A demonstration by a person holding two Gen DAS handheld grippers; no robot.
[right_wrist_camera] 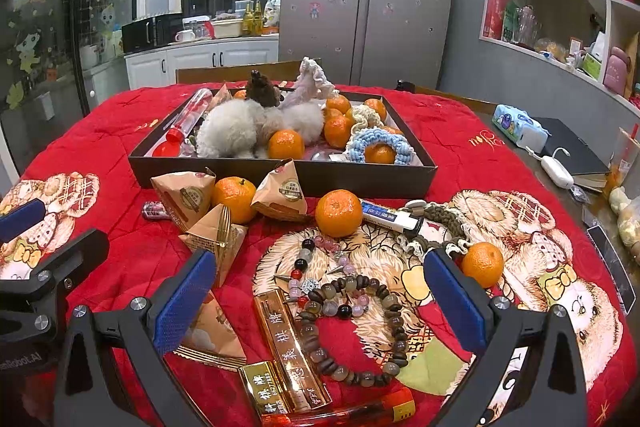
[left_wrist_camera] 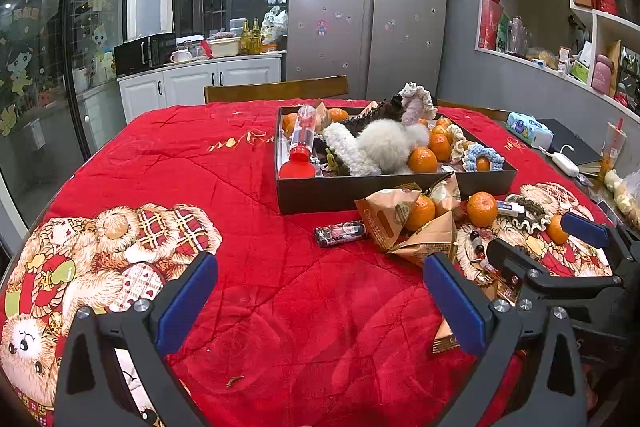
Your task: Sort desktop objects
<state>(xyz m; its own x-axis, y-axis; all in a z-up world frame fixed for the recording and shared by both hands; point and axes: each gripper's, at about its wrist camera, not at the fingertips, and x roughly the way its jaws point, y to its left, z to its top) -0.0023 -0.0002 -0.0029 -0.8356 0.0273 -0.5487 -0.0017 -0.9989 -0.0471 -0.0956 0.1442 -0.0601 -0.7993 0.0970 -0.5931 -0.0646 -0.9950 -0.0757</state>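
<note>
A dark tray (left_wrist_camera: 320, 193) (right_wrist_camera: 224, 169) on the red cloth holds oranges, plush toys, scrunchies and a red-capped tube (left_wrist_camera: 299, 143). In front of it lie loose oranges (right_wrist_camera: 338, 213), triangular paper packets (right_wrist_camera: 182, 195), a small dark tube (left_wrist_camera: 341, 233), bead bracelets (right_wrist_camera: 352, 311), gold bars (right_wrist_camera: 288, 343) and a blue-white tube (right_wrist_camera: 384, 215). My left gripper (left_wrist_camera: 320, 303) is open and empty over bare cloth. My right gripper (right_wrist_camera: 320, 303) is open and empty, with the bracelets and gold bars between its fingers.
A wooden chair (left_wrist_camera: 276, 89) stands behind the table. At the right edge lie a tissue pack (right_wrist_camera: 518, 127), a black notebook (right_wrist_camera: 568, 147), a white charger (right_wrist_camera: 556, 171) and a drink cup (left_wrist_camera: 612, 143). The right gripper's blue pad (left_wrist_camera: 584, 229) shows in the left wrist view.
</note>
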